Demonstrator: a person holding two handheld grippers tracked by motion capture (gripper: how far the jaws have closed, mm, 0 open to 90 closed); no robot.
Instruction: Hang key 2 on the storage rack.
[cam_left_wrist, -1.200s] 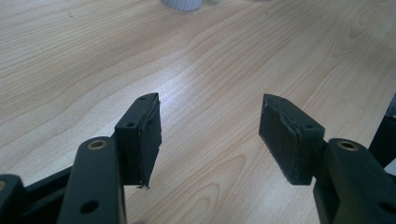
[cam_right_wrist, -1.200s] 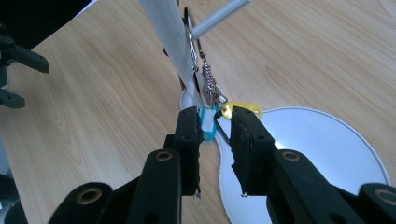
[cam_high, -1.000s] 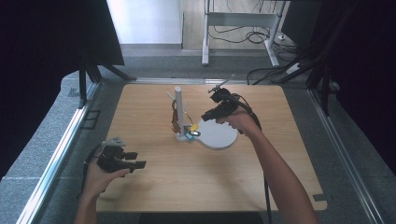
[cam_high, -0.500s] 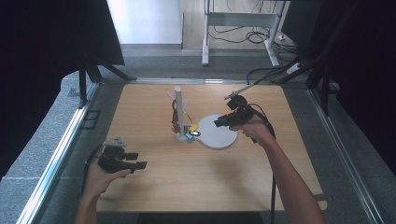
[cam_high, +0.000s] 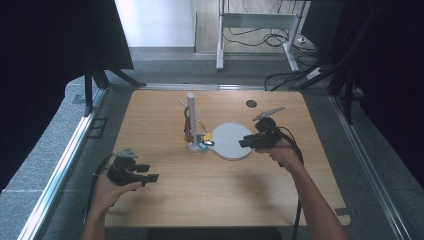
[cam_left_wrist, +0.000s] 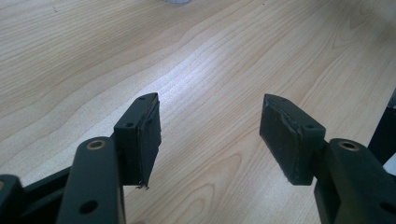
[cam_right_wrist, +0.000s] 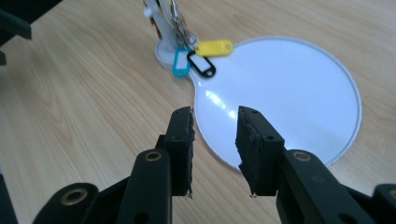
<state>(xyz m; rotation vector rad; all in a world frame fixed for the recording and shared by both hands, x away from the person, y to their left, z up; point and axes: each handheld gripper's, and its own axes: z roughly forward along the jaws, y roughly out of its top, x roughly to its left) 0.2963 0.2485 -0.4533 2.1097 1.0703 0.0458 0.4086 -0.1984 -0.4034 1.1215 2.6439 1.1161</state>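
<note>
Right hand-held gripper (cam_right_wrist: 214, 140) empty, jaws partly parted, over near edge of white round plate (cam_right_wrist: 299, 93). Key tags (cam_right_wrist: 205, 58) ahead of it, hanging on white stand (cam_high: 191, 120), touching plate rim; none lifted yet. Left hand-held gripper (cam_left_wrist: 210, 135) released, idle over bare bench (cam_high: 200, 185).

The bench (cam_high: 210, 190) is pale wood with wavy grain lines. On it lies a white round plate (cam_right_wrist: 289, 93). At upper centre of the right gripper view, a white stand (cam_right_wrist: 161, 46) carries a yellow tag (cam_right_wrist: 215, 47), a teal tag (cam_right_wrist: 180, 63) and a black tag (cam_right_wrist: 202, 65) with white windows. Both tongs (cam_right_wrist: 215, 135) (cam_left_wrist: 210, 130) are black.
</note>
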